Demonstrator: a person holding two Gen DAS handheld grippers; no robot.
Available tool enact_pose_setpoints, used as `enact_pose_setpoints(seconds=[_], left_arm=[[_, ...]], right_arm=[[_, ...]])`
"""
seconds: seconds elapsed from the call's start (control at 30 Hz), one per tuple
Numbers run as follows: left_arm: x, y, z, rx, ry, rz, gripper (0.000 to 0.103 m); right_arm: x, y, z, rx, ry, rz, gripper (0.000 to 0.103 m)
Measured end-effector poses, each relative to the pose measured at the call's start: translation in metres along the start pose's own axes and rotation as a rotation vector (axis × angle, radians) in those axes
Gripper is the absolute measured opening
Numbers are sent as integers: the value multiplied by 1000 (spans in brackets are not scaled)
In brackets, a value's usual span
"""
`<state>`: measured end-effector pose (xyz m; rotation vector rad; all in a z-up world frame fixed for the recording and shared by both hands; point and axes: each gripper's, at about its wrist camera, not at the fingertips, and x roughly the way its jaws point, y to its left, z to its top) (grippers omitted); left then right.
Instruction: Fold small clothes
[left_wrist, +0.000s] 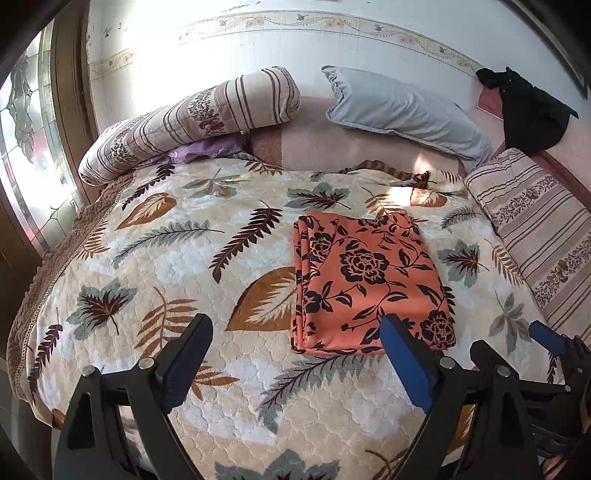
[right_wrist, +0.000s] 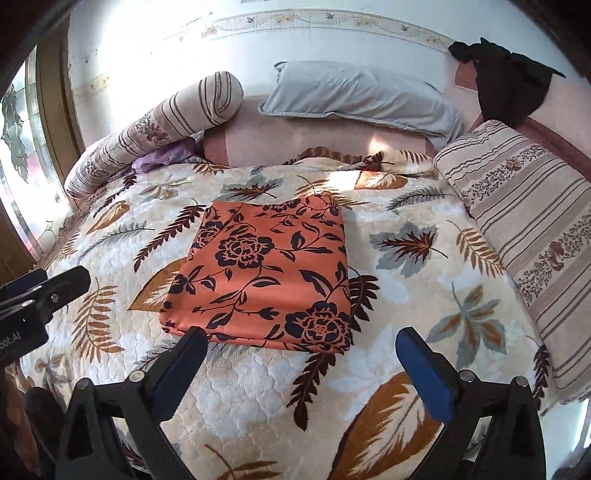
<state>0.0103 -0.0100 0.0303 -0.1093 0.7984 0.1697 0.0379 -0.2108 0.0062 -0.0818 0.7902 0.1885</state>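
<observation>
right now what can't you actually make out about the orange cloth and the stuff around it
- Orange floral cloth: layers underneath are hidden by its top face in both views; near edge partly behind the left gripper finger in the left wrist view.
- Black garment: too bunched and dark to identify, both views.
- Purple fabric: mostly covered by the striped bolster.
- Window: glare-washed.

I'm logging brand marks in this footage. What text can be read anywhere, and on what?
"oot.AI", start cut off by the frame edge: white print on the black body of the left gripper, in the right wrist view.
No other text is visible.
</observation>
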Motion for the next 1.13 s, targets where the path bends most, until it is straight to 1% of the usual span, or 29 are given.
enact_pose_setpoints(seconds=[0.07,0.17,0.27,0.5,0.73,0.97,1.13], left_arm=[[1,-1,2,-2,4,10,92],[4,-1,4,-23,23,-22,92],[4,-3,7,-18,18,-16,93],[2,-10,15,2,-28,-5,94],[15,-10,18,-3,-16,27,94],[31,-12,24,14,10,24,94],[39,-14,31,26,1,34,94]], right_arm=[[-3,0,1,-8,-9,-11,103],[-3,-2,3,-3,-7,-10,103],[-2,-1,5,-9,-6,-11,103],[1,0,12,-20,-6,-3,103],[7,1,16,-30,2,-5,103],[18,3,22,-41,13,-3,103],[27,4,26,-41,19,2,103]])
